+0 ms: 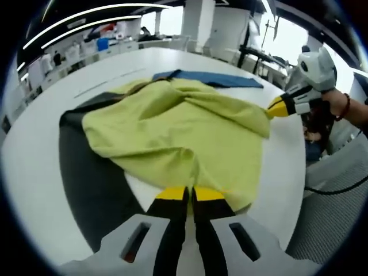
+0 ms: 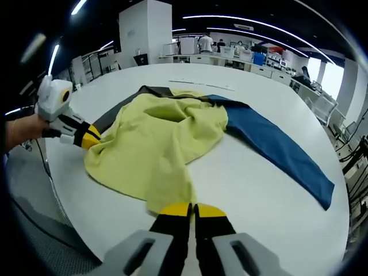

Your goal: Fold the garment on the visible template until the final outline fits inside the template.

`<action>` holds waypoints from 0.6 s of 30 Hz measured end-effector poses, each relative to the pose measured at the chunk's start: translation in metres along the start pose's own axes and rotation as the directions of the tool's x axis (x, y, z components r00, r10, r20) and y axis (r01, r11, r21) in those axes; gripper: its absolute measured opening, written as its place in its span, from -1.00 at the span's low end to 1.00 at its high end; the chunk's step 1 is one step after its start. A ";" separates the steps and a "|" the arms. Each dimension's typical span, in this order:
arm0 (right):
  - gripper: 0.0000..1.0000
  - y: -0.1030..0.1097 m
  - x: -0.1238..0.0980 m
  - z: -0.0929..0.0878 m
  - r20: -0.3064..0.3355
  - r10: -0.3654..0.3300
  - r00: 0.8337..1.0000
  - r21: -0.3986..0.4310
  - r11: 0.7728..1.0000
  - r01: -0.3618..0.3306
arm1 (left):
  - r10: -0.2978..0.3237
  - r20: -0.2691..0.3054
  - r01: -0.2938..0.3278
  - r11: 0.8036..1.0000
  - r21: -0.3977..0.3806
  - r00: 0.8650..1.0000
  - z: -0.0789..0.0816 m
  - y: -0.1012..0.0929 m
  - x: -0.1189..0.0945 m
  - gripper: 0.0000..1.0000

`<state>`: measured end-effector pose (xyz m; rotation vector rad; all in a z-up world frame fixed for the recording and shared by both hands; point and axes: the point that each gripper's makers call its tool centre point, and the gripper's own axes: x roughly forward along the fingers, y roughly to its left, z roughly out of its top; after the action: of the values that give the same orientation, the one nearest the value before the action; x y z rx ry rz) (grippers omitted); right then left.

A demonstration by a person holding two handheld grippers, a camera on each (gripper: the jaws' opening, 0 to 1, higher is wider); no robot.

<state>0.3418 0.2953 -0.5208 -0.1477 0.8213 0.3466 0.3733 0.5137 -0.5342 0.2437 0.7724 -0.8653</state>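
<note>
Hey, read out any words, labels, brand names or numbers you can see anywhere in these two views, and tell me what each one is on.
There is no readable text.
Yellow-green garment: no print or label showing.
Blue strip and dark template: plain.
Left claw and right claw: no markings.
White table: no markings.
Background shelves and boxes: too small and blurred to read.

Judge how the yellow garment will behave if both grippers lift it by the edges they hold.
The garment looks floppy: it lies in soft folds and wrinkles, so it would likely sag between the left gripper and right gripper. It seems thin and light. Its crumpled middle probably drags across the table rather than sliding flat.
</note>
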 end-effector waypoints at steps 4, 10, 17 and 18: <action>-1.00 -0.005 -0.009 0.001 0.006 -0.011 1.000 -0.008 1.000 0.011 | 0.015 -0.055 -0.013 0.999 0.033 0.998 -0.010 -0.001 -0.015 -0.99; -1.00 -0.013 -0.018 -0.009 -0.020 -0.024 1.000 0.005 1.000 0.024 | 0.004 -0.090 -0.008 0.999 -0.044 0.996 -0.028 -0.009 -0.034 -0.99; -1.00 -0.025 -0.022 -0.026 -0.046 -0.042 0.998 0.009 0.999 0.043 | 0.015 -0.125 -0.028 0.994 -0.107 0.992 -0.049 -0.011 -0.045 -1.00; -1.00 -0.025 -0.022 -0.028 -0.048 -0.044 0.998 0.009 0.999 0.044 | 0.024 -0.144 -0.043 0.991 -0.125 0.989 -0.055 -0.009 -0.048 -1.00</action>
<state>0.3176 0.2590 -0.5232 -0.1651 0.8659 0.2981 0.3196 0.5633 -0.5385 0.2063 0.9510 -0.7691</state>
